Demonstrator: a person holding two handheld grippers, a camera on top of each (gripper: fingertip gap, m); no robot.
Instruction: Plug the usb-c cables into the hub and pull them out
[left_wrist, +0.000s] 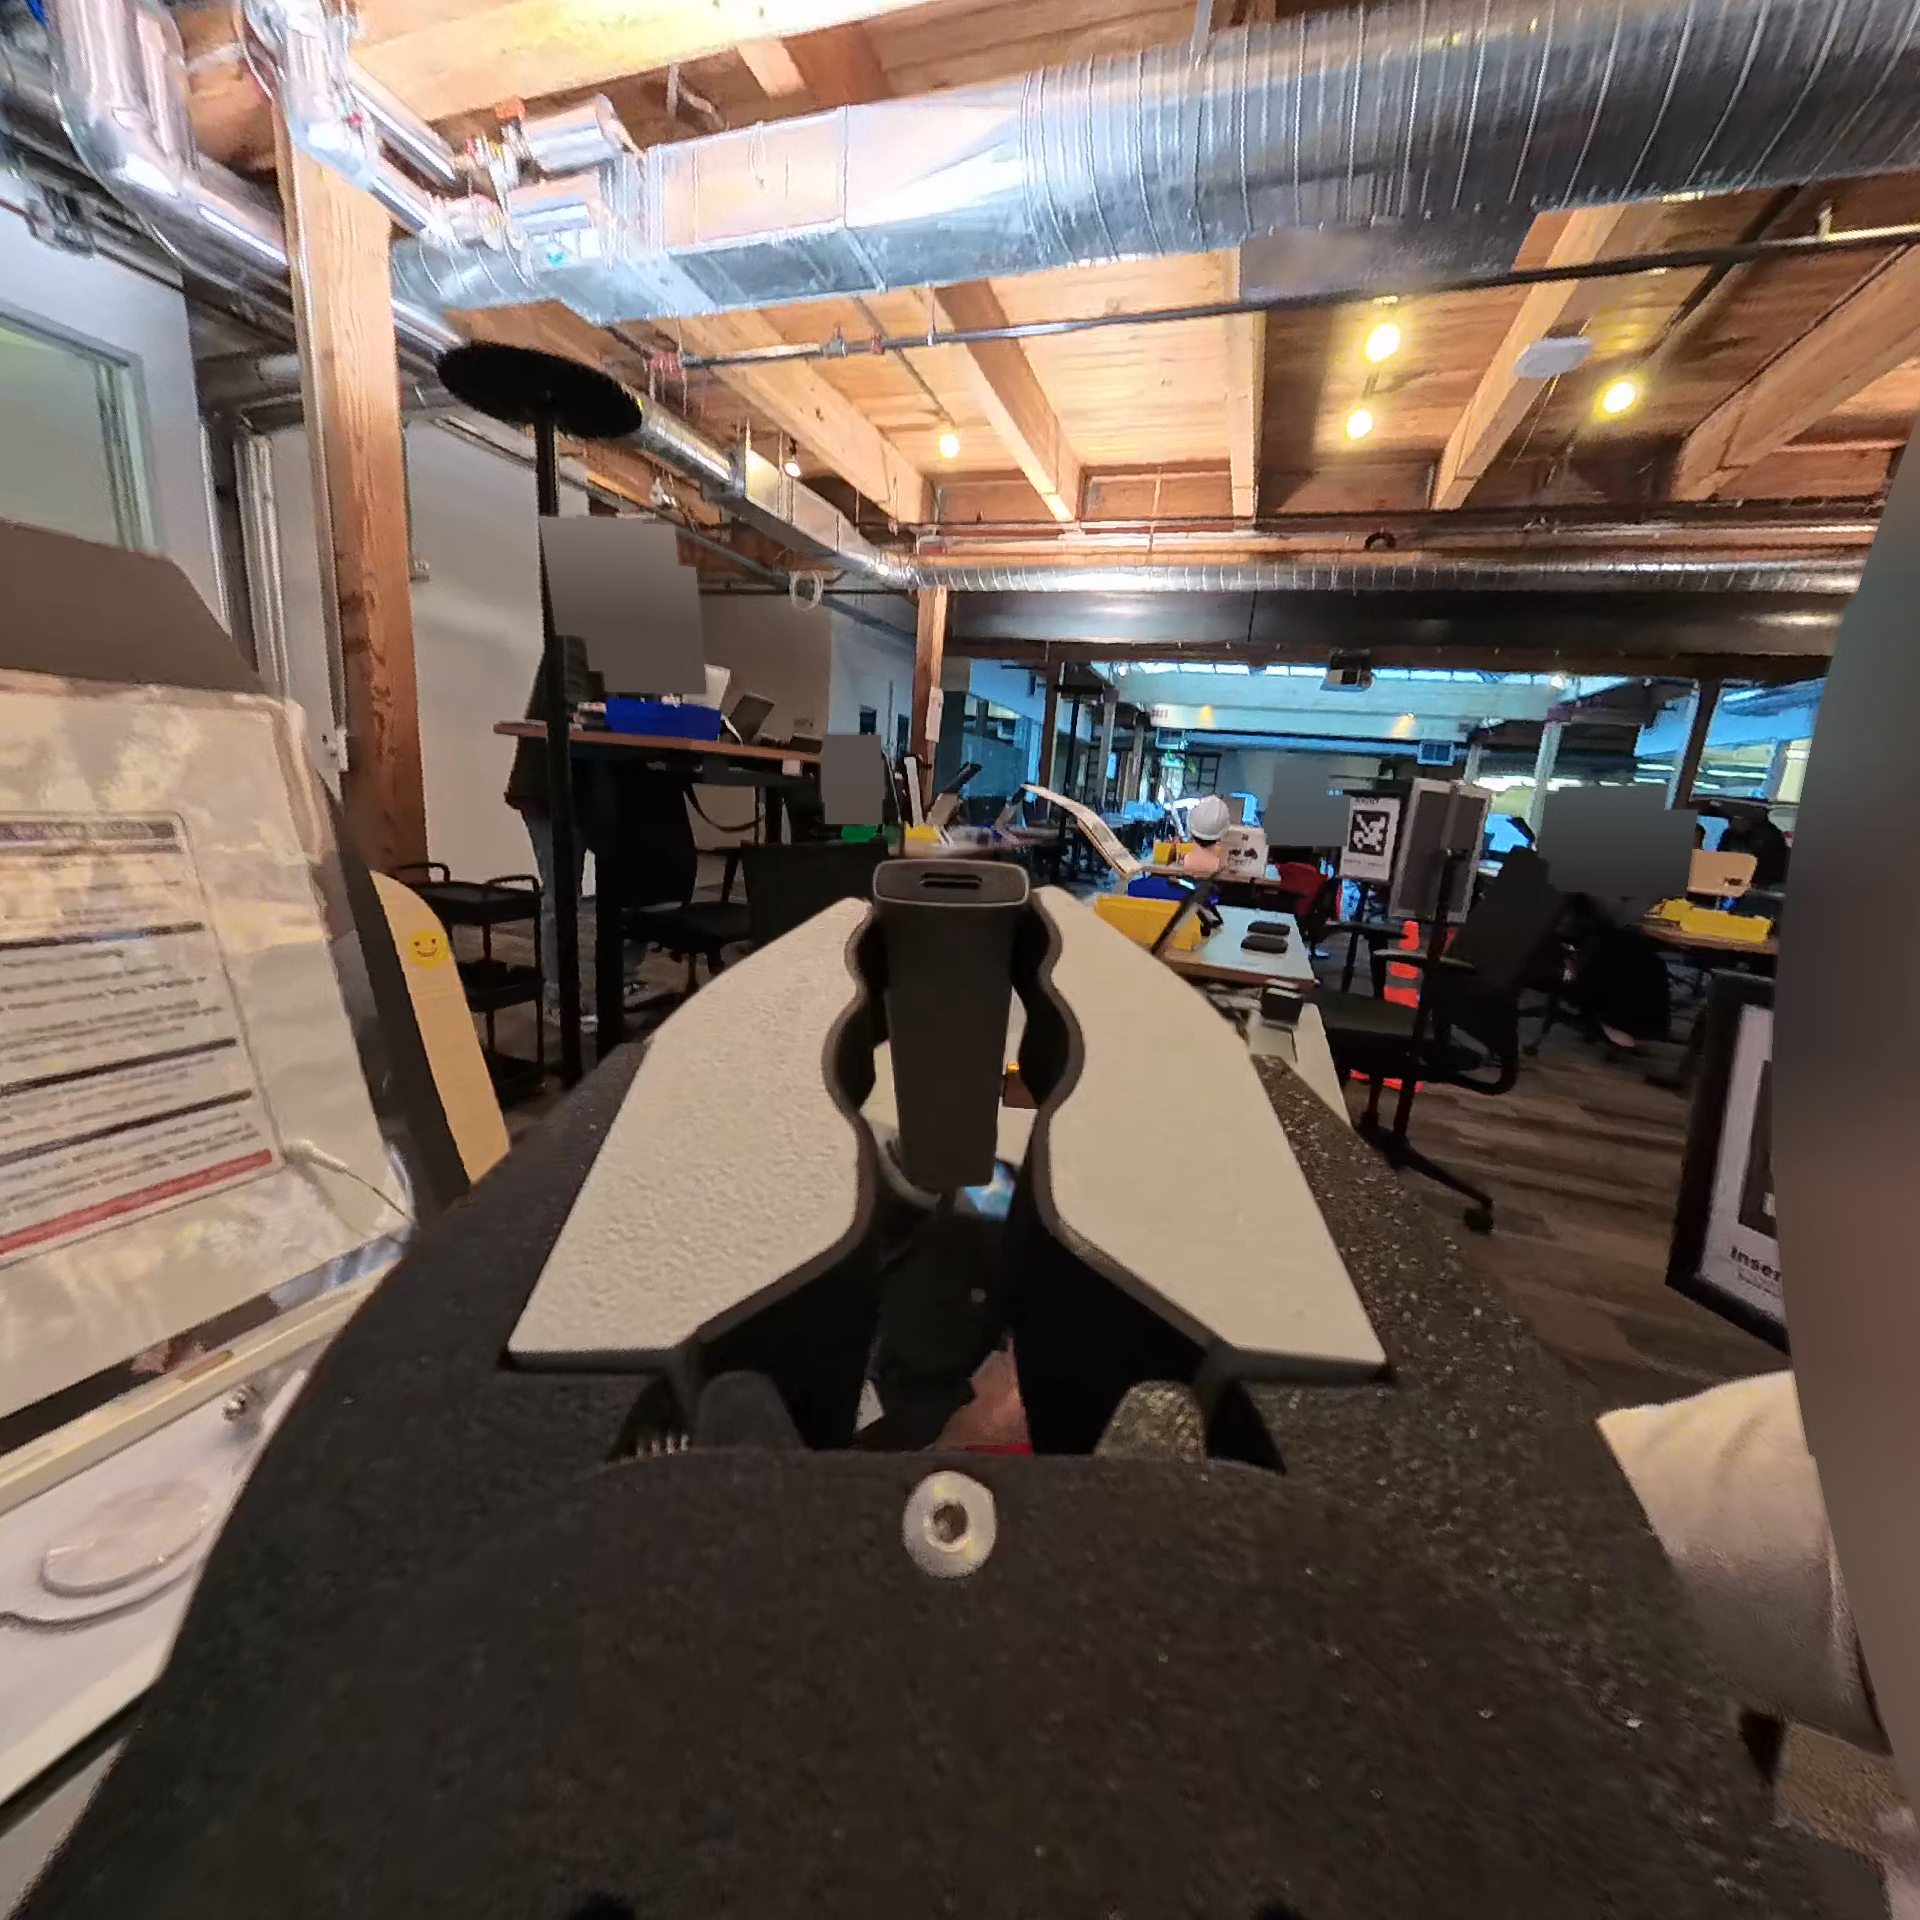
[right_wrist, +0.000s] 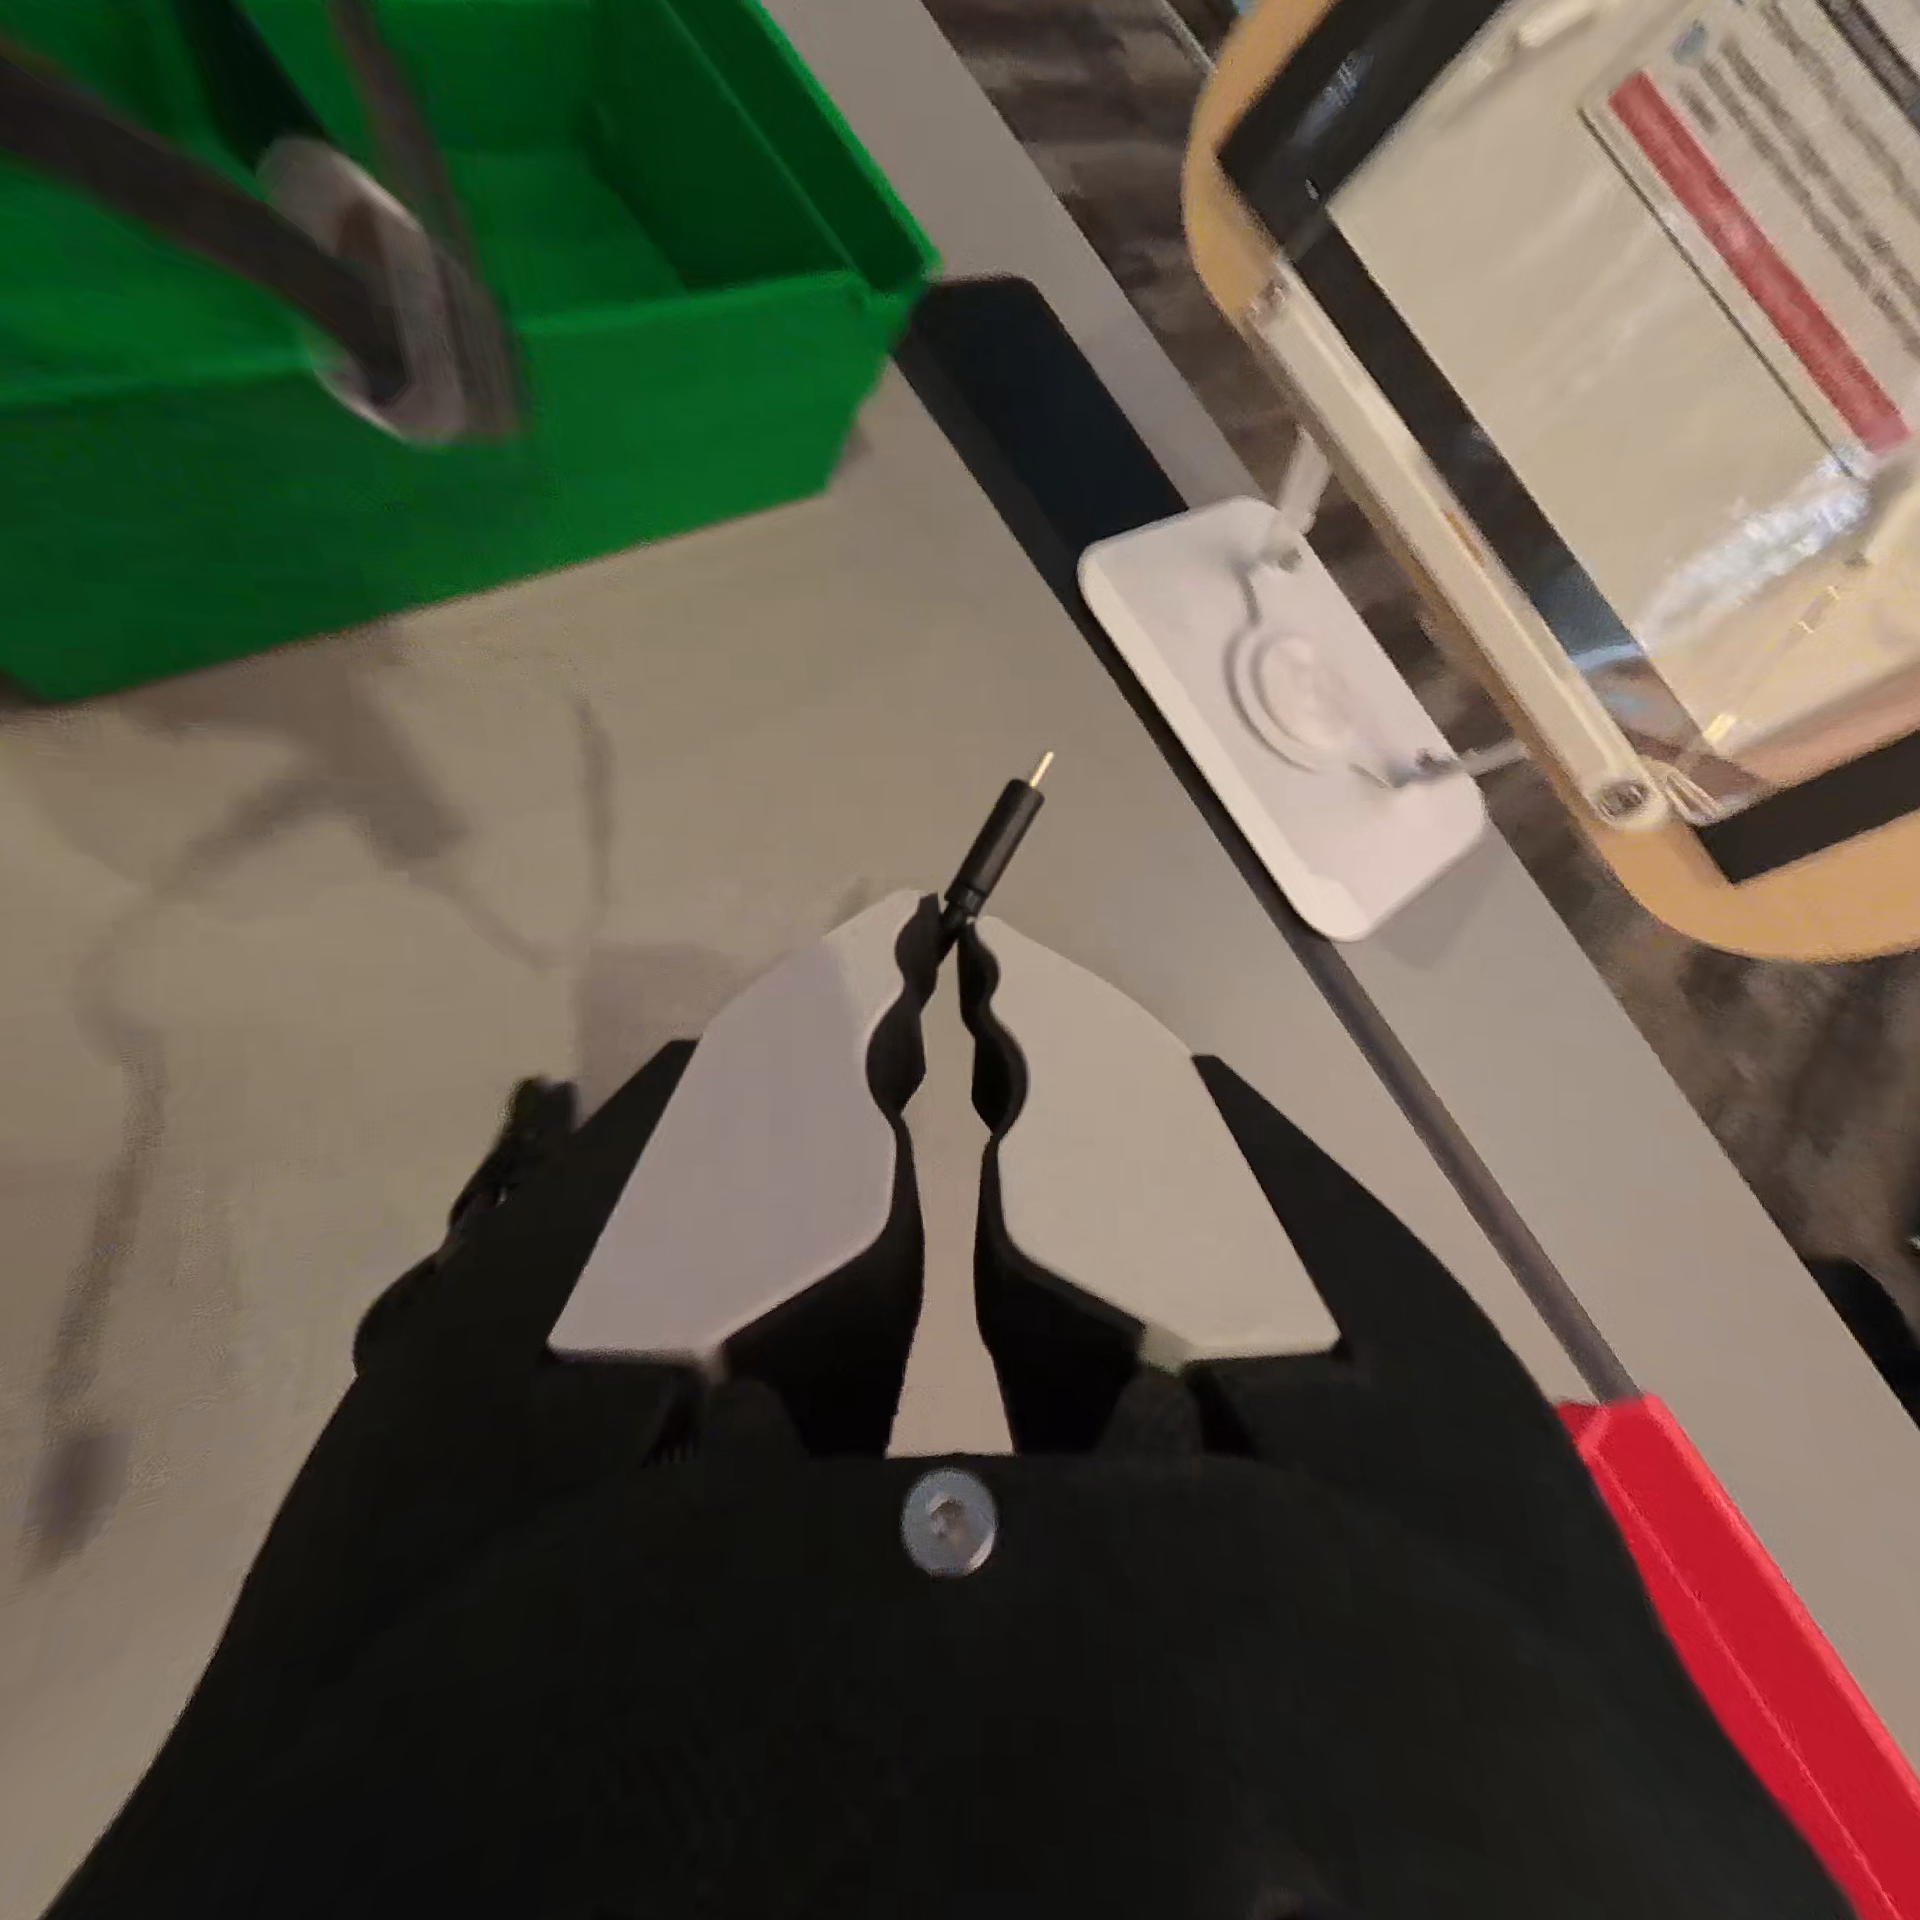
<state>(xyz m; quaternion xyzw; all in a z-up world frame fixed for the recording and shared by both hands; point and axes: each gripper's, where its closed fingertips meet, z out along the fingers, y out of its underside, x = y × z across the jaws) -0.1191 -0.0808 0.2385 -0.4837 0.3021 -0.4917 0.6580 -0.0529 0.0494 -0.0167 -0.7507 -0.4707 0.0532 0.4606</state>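
1. The pale grey tabletop (right_wrist: 436, 935) fills the right wrist view, its far edge running diagonally.
2. A green bin (right_wrist: 582, 395) sits on it.
3. A white flat pad (right_wrist: 1278, 717) lies at that edge.

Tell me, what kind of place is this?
Probably an open-plan workshop or lab in a converted industrial building: bare wooden ceiling beams and silver air ducts run overhead, and rows of desks with yellow parts bins and office chairs fill the floor.
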